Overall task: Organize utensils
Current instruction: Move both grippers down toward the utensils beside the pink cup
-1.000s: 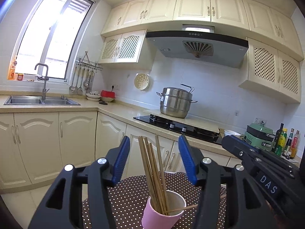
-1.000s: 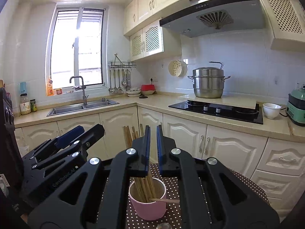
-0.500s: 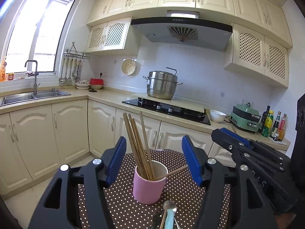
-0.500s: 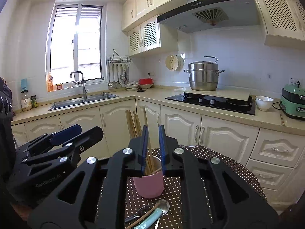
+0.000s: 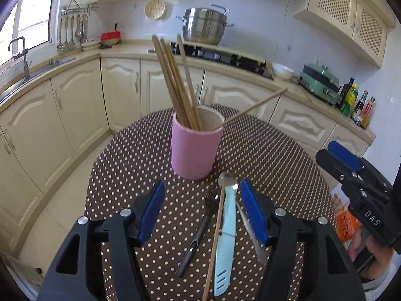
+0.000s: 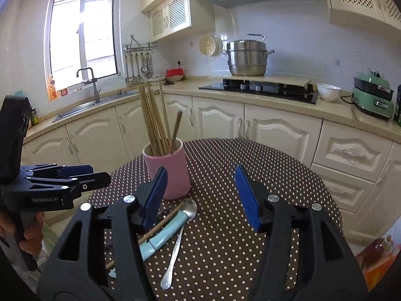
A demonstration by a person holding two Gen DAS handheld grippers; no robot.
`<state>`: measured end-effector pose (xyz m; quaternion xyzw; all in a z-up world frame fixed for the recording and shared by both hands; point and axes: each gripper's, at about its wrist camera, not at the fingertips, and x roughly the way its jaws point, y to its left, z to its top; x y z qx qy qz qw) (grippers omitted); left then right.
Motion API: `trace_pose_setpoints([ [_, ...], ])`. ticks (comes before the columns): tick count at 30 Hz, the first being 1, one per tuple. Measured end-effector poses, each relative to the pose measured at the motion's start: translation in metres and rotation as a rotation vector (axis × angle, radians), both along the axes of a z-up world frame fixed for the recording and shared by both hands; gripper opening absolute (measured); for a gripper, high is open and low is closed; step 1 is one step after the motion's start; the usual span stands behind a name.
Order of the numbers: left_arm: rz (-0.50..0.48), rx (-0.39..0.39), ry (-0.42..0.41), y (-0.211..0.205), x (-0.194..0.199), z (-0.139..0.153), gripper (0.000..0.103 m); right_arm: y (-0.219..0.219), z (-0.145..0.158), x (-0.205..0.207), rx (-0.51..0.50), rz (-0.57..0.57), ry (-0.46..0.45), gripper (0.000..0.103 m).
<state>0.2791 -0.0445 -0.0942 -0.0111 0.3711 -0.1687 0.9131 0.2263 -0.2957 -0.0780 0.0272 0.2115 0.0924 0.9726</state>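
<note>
While my left gripper hangs with its blue pads spread wide and nothing between them, it sits low over the near part of the table. Under its gap lie the loose utensils: a pale blue knife pointing toward the cup, a single chopstick lying along the knife's left edge, a metal spoon whose bowl shows just past the knife's far end, and a black-handled piece to the left of them; I cannot tell what kind it is. They lie in a loose pile, touching or crossing one another.

My right gripper is also spread apart and empty, held above the table just right of that pile. From it I see the spoon's bowl near the cup's base and its handle running back toward me, with the knife and chopstick angled to its left.

Beyond both tools the pink cup stands upright on the dotted cloth. A bundle of chopsticks stands in it, leaning left, and one more lies across the rim, slanting out to the right.

Farther off, a counter runs round the room with a steel pot on the hob and a sink under the window.
</note>
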Motion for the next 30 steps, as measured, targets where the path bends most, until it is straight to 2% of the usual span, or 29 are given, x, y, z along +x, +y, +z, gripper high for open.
trace_pose_setpoints([
  [2,-0.013,0.054,0.088,-0.003,0.008,-0.021,0.062,-0.001,-0.016,0.003,0.002,-0.001,0.047,0.058],
  [5,-0.025,0.114,0.170,-0.006,0.015,-0.046,0.062,0.000,-0.040,0.007,0.001,0.003,0.120,0.058],
  [8,-0.064,0.091,0.223,-0.012,0.019,-0.059,0.062,-0.002,-0.061,0.010,0.007,0.002,0.182,0.058],
  [12,-0.116,0.070,0.251,-0.029,0.026,-0.065,0.061,-0.007,-0.082,0.014,0.015,-0.009,0.241,0.058],
  [15,-0.122,0.074,0.277,-0.042,0.036,-0.072,0.048,-0.010,-0.088,0.016,0.024,-0.012,0.264,0.058],
  [17,-0.128,0.084,0.291,-0.048,0.040,-0.077,0.044,-0.011,-0.090,0.017,0.029,-0.011,0.270,0.058],
  [19,-0.133,0.091,0.307,-0.054,0.044,-0.082,0.032,-0.012,-0.092,0.018,0.032,-0.008,0.275,0.058],
  [23,-0.127,0.104,0.333,-0.064,0.055,-0.089,0.021,-0.013,-0.099,0.021,0.038,-0.004,0.286,0.058],
  [25,-0.121,0.107,0.335,-0.068,0.057,-0.091,0.006,-0.013,-0.100,0.023,0.039,0.001,0.289,0.058],
  [30,-0.110,0.082,0.322,-0.067,0.059,-0.090,0.005,-0.012,-0.103,0.027,0.040,0.009,0.309,0.058],
])
